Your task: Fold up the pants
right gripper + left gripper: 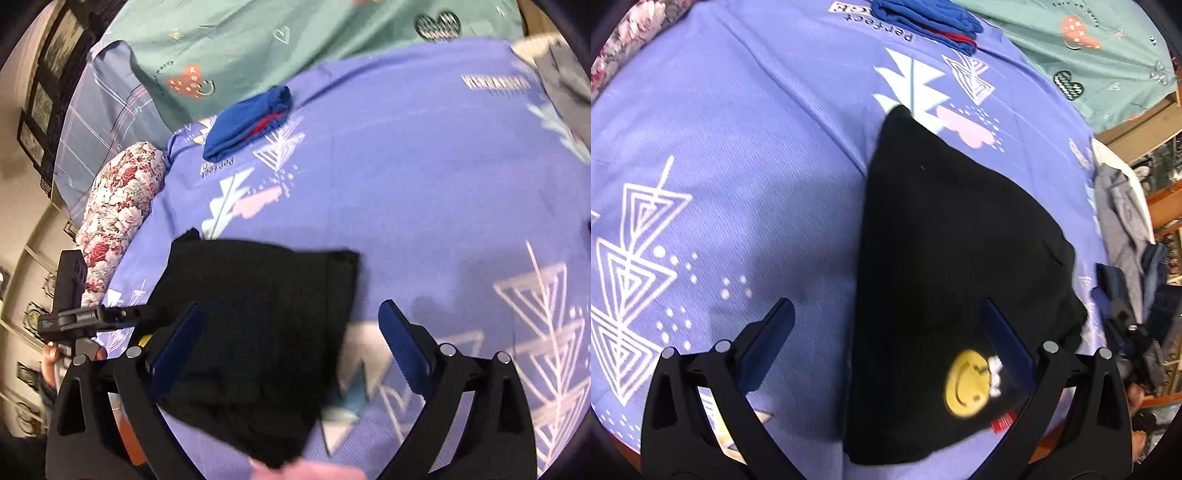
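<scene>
On purple printed bedsheet (746,155), black pants (960,258) laid folded, smiley patch (967,384) seen near one end. Left gripper (886,347) held spread wide above pants, nothing clamped. Right gripper (291,343) likewise released, pads clear of cloth. Blue folded garment (247,122) set well apart.

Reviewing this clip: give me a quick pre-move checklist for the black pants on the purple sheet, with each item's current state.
1. Left gripper jaws open, nothing clamped: ok.
2. Right gripper jaws open, pads apart from the cloth: ok.
3. Black pants lie folded in a compact stack on the purple sheet: ok.
4. Fold edges aligned: cannot tell, both views are blurred and the fabric is dark.
5. Smiley patch faces up on the near end: ok.
6. Blue folded garment lies apart from the pants, near the sheet's far edge: ok.
</scene>
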### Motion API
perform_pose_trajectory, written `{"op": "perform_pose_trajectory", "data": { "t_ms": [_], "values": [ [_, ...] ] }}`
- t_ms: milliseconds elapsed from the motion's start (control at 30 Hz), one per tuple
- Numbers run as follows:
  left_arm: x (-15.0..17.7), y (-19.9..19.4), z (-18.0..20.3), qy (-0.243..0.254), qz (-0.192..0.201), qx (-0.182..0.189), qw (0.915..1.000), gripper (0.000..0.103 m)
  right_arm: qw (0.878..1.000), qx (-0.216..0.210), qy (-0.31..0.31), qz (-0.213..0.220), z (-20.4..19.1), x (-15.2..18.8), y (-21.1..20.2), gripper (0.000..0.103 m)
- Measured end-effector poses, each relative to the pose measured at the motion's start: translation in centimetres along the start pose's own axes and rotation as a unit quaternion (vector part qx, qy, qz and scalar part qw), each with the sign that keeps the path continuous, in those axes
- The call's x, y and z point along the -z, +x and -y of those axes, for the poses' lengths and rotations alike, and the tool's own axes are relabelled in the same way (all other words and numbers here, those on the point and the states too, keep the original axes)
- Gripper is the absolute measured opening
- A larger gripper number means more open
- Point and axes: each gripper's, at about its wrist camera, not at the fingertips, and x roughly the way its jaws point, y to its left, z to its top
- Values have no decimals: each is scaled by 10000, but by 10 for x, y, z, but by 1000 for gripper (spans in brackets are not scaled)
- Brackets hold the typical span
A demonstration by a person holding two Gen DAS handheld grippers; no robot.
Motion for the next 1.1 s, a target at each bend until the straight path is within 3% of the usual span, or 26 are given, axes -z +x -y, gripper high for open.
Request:
{"op": "perform_pose_trajectory", "data": {
  "t_ms": [133, 200, 333, 467, 533, 633, 700, 767, 800, 833, 967, 1100],
  "values": [
    [5, 4, 4, 56, -171, 212, 9996, 101, 9957, -454, 492, -644, 21, 15, 4, 96],
    [6, 7, 9, 88, -196, 262, 9994, 101, 9930, -703, 561, -764, 20, 19, 4, 96],
    [5, 14, 11, 102, -405, 470, 9980, 100, 9917, -621, 465, -1027, 14, 25, 16, 96],
    [5, 21, 9, 111, -467, 762, 9959, 97, 9862, -1123, 684, -1004, 18, 27, 18, 95],
    [2, 25, 11, 173, -441, 890, 9949, 95, 9867, -1154, 629, -956, 16, 24, 24, 86],
    [-6, 32, 16, 232, -380, 887, 9951, 87, 9868, -1092, 611, -1028, 8, 15, 44, 82],
    [-10, 34, 17, 165, -312, 690, 9970, 64, 9861, -1112, 635, -1059, 4, 10, 55, 82],
    [-11, 35, 21, 181, -295, 532, 9980, 55, 9853, -1213, 577, -1058, -3, 7, 64, 82],
    [-10, 35, 21, 208, -280, 500, 9981, 49, 9862, -1200, 506, -1026, -7, 6, 67, 76],
    [-9, 35, 20, 220, -252, 485, 9983, 47, 9877, -1112, 477, -994, -8, 6, 67, 57],
    [-8, 24, 19, 209, -122, 624, 9978, 32, 9890, -940, 508, -1025, -9, 7, 68, 51],
    [-7, -1, 31, 388, 106, 907, 9951, 27, 9917, -939, 204, -849, -24, 1, 49, 46]
  ]
}}
